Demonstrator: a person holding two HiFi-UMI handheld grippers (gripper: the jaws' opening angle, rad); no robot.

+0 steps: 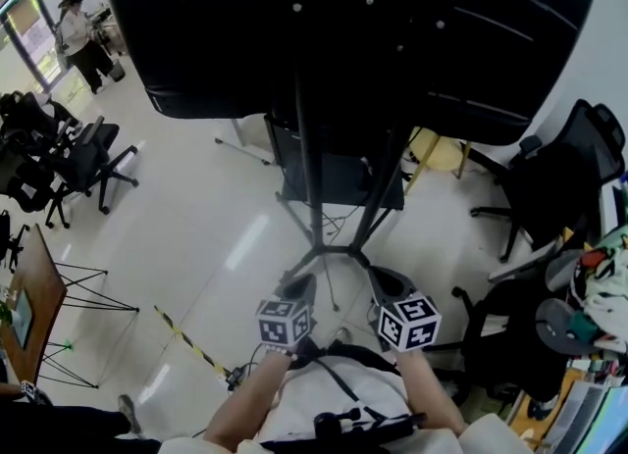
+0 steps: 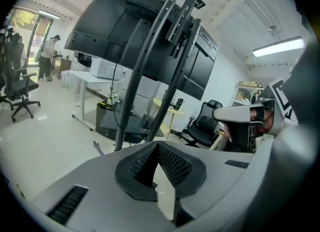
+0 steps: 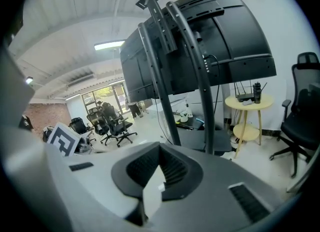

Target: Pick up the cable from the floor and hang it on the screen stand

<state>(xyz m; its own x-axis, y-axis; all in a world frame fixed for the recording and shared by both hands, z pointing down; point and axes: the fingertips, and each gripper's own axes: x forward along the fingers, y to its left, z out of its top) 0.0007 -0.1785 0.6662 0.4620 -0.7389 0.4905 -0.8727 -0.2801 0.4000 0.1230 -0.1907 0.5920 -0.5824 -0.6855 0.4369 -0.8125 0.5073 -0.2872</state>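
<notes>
A big black screen (image 1: 343,21) on a black screen stand (image 1: 312,177) fills the top of the head view, seen from behind. Both of my grippers are held low in front of the stand's base, left gripper (image 1: 297,292) and right gripper (image 1: 388,287), each shut with nothing between its jaws. On the floor to the left lies a yellow-and-black striped cable (image 1: 191,344) that ends in a dark plug. The left gripper (image 2: 157,146) looks up at the stand's poles (image 2: 135,85). The right gripper (image 3: 160,148) faces the same poles (image 3: 200,90). No cable shows in either gripper view.
A low black shelf (image 1: 339,179) sits at the stand's foot. A yellow round side table (image 1: 439,153) stands behind it. Office chairs stand at left (image 1: 83,163) and right (image 1: 554,187). A wooden table (image 1: 34,285) is at left, a cluttered desk (image 1: 599,295) at right, a person (image 1: 80,40) far off.
</notes>
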